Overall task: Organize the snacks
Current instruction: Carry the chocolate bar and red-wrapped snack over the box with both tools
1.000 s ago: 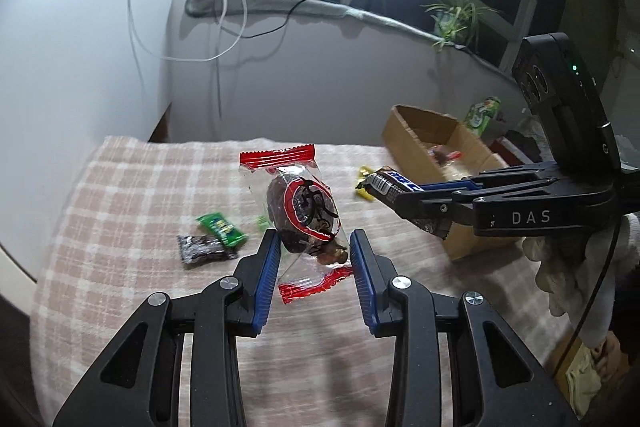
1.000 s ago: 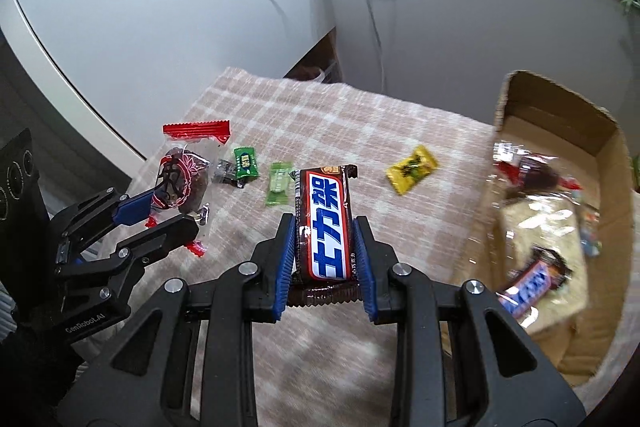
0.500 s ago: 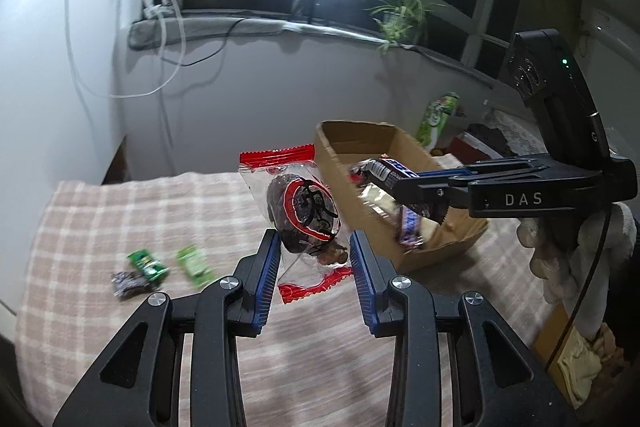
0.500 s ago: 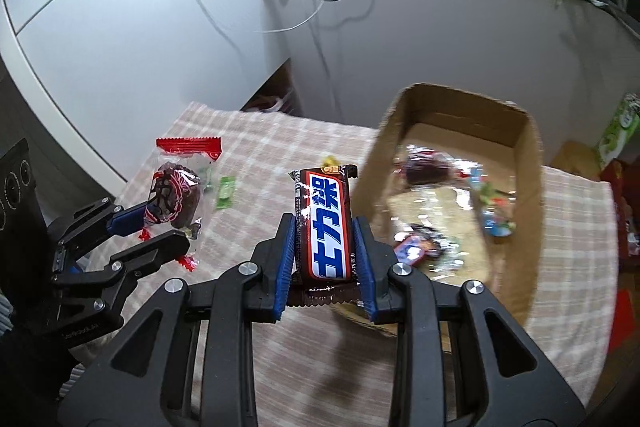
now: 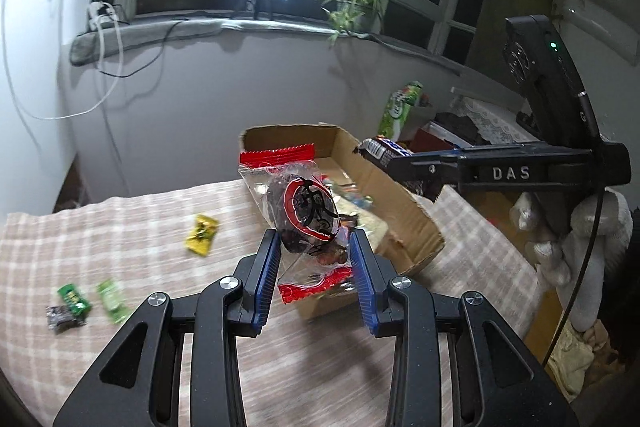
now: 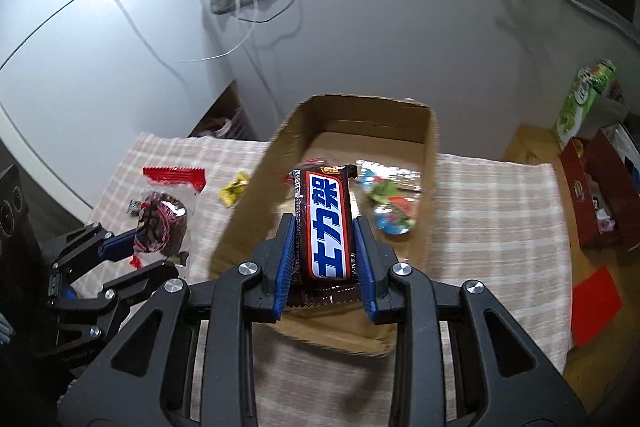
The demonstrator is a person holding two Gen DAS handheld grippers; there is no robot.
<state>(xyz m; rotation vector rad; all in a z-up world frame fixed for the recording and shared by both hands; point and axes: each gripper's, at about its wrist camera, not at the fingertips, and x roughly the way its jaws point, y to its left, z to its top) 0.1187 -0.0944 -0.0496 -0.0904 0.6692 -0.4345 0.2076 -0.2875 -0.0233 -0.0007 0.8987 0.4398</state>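
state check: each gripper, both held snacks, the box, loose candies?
left gripper: shut on clear pack
clear pack: held, off the table
right gripper: shut on chocolate bar
chocolate bar: held over the box
box: open, some snacks inside
yellow candy: on the cloth, outside box
green candies: on the cloth, outside box

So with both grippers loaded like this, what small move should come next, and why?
Probably lower the right gripper a little and release the chocolate bar: it already hangs over the open cardboard box, which holds other snacks. The left gripper, shut on the clear red-edged packet, sits near the box's edge and can follow.
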